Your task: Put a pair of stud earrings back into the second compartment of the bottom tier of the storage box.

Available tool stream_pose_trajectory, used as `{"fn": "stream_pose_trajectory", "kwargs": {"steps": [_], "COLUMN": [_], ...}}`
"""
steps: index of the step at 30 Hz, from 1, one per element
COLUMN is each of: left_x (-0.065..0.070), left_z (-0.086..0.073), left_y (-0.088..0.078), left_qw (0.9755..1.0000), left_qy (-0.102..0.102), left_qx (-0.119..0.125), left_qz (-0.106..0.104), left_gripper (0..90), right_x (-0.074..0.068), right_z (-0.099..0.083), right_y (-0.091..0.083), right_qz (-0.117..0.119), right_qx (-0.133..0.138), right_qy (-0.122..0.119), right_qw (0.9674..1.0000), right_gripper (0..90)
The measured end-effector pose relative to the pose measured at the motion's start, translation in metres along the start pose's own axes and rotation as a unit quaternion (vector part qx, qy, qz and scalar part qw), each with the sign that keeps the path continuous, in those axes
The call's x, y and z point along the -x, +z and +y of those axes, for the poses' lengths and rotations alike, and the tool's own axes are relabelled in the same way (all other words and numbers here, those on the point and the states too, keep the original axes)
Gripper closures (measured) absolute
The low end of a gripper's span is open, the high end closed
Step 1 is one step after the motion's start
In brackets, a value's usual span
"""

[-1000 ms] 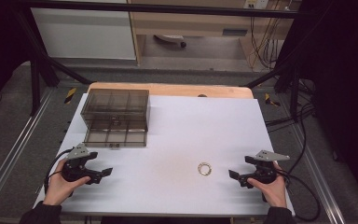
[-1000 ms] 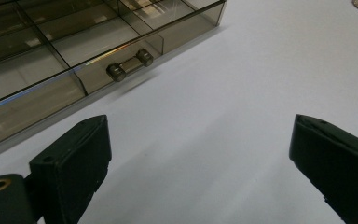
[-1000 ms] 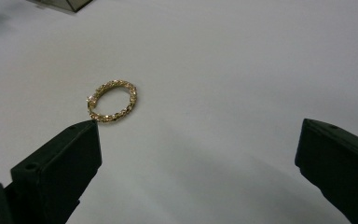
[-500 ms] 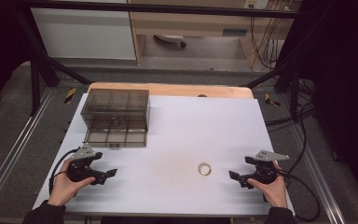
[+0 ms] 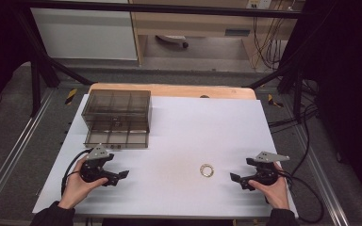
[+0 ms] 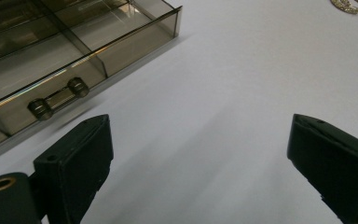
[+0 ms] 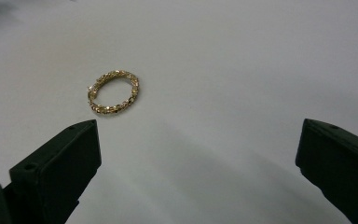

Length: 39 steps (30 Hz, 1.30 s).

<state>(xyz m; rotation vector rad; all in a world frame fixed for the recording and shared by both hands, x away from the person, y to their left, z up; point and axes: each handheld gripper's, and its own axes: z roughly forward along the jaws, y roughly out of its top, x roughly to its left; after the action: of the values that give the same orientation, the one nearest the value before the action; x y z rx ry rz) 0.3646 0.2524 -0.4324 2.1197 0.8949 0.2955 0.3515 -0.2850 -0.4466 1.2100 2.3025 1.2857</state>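
At the near edge of the white table [image 5: 179, 136], the person's left hand [image 5: 75, 186] and right hand [image 5: 275, 188] each hold a black tool low over the surface, well apart and angled toward the middle. The left tool [image 5: 120, 175] has its flat, matte jaws spread wide with nothing between them, and the right tool [image 5: 235, 179] is spread just as wide, also holding nothing. Between the two lies a broad stretch of smooth, bare white surface with open room on every side. A small gold bracelet [image 5: 206, 170], a beaded ring of chain links, lies flat there, nearer the right tool and just ahead of its left jaw in the right gripper view [image 7: 113, 91]. Farther back on the left stands a smoky, translucent plastic drawer organizer [image 5: 118, 110], boxy and divided into compartments, its lower drawer [image 5: 117, 136] pulled out toward the left tool; the drawer front carries a clear bar handle [image 6: 58, 99] on two posts. Beyond the white surface, a strip of wooden tabletop [image 5: 169, 90] shows along the far edge.
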Motion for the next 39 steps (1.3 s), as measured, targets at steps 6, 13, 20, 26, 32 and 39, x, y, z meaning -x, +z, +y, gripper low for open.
{"fn": "stream_pose_trajectory", "kwargs": {"steps": [6,13,20,26,32,39], "left_x": [0.011,0.020,0.033,0.045,0.056,0.070], "left_z": [0.007,0.022,0.041,0.057,0.069,0.084], "left_y": [0.008,0.017,0.028,0.040,0.054,0.072], "left_qw": [0.9999,0.9997,0.9990,0.9982,0.9973,0.9963], "left_qy": [0.011,0.023,0.041,0.051,0.062,0.068], "left_qx": [-0.007,-0.008,-0.008,-0.007,-0.013,-0.017], "left_qz": [-0.006,-0.010,-0.019,-0.030,-0.039,-0.050], "left_gripper": [6.9,6.8,6.8,6.8,6.8,7.2], "right_x": [-0.001,-0.002,-0.002,-0.002,-0.002,-0.002], "right_z": [0.000,0.000,0.000,0.000,0.000,0.000], "right_y": [0.000,0.000,0.000,0.000,-0.001,-0.001], "right_qz": [0.000,-0.002,0.000,0.000,0.001,0.000], "right_qx": [0.000,-0.004,-0.003,-0.005,-0.003,-0.003], "right_qy": [-0.002,-0.001,-0.001,-0.004,-0.001,-0.003], "right_qw": [1.0000,1.0000,1.0000,1.0000,1.0000,1.0000], "right_gripper": [0.6,0.8,0.7,0.6,0.6,0.6]}}
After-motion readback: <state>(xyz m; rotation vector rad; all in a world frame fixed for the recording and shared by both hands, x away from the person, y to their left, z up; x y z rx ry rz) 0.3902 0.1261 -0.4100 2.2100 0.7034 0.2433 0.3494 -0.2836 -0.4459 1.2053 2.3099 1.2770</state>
